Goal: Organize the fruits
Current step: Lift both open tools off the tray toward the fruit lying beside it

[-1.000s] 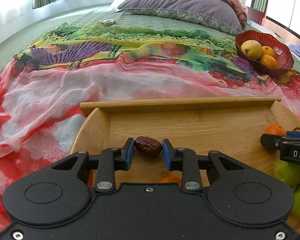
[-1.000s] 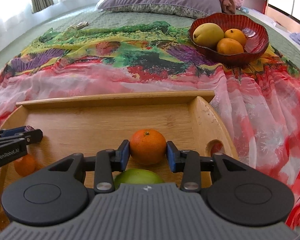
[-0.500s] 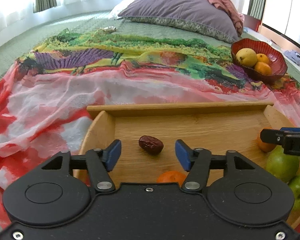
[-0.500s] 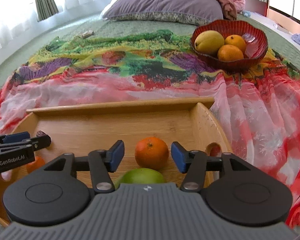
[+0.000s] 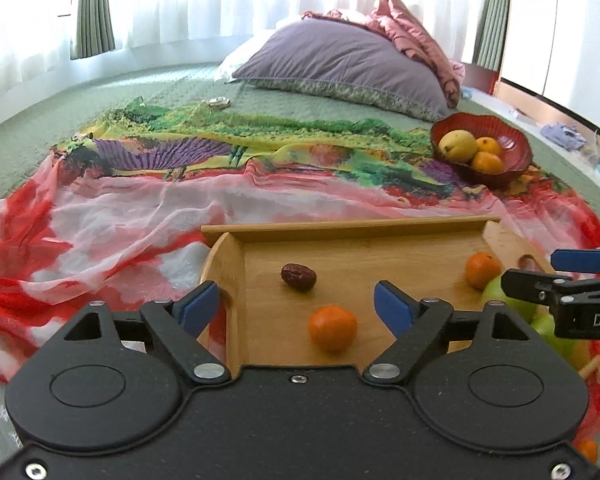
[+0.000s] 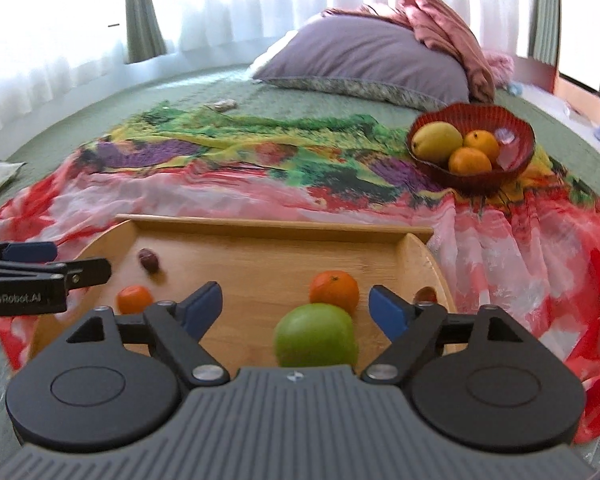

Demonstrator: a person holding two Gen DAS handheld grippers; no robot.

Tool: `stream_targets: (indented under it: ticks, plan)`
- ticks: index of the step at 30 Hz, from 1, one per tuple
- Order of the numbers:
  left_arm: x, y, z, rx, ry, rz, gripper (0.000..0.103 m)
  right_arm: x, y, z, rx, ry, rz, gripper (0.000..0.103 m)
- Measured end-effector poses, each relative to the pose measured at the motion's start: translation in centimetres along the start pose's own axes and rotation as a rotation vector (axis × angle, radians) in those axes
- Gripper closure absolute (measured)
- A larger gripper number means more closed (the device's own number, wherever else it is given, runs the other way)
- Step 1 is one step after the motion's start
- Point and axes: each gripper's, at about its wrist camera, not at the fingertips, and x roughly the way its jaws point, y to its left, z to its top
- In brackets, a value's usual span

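The left claw (image 5: 296,306) hangs wide open above the near left part of the wooden tray (image 5: 352,229), gripping nothing; its left blue pad sits over the tray's left rim. The right claw (image 6: 296,307) is likewise spread wide and empty, above the tray's near right part.

Inside the tray, nearest on the right, a green apple (image 6: 315,335) lies between the right claw's fingers but touches neither pad. Just behind it, and touching it or nearly so, sits an orange mandarin (image 6: 334,291). In the left wrist view a second green fruit (image 5: 548,332) shows at the tray's near right corner, partly hidden by the right claw. A smaller mandarin (image 5: 333,328) lies in the tray's near left part, between the left claw's pads and clear of both. Farther in on the left rests a dark red date (image 5: 298,277), apart from the small mandarin and short of the tray's far wall.

The tray rests on a colourful scarf (image 5: 140,208) spread over the green bed (image 5: 28,136). Beyond the tray's far right corner, well apart from it, a red bowl (image 6: 516,160) stands on the scarf, holding a yellow pear (image 6: 438,142) and two oranges (image 6: 470,161). Beyond the bowl lies a purple pillow (image 6: 364,60).
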Motion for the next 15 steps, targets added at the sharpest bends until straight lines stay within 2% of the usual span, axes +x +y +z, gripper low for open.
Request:
stream_targets:
  ticks: [7,15]
  plan:
    - [-3.0,-1.0,-1.9,0.007,-0.023,-0.040,0.016,-3.3,1.2,-1.5,-0.065,-0.056,0.035,0.008]
    - [-6.3,-2.5,-4.7,0.057,-0.053,-0.048,0.013,-6.3,2.0,-4.2,-0.111,-0.103,0.070,0.004]
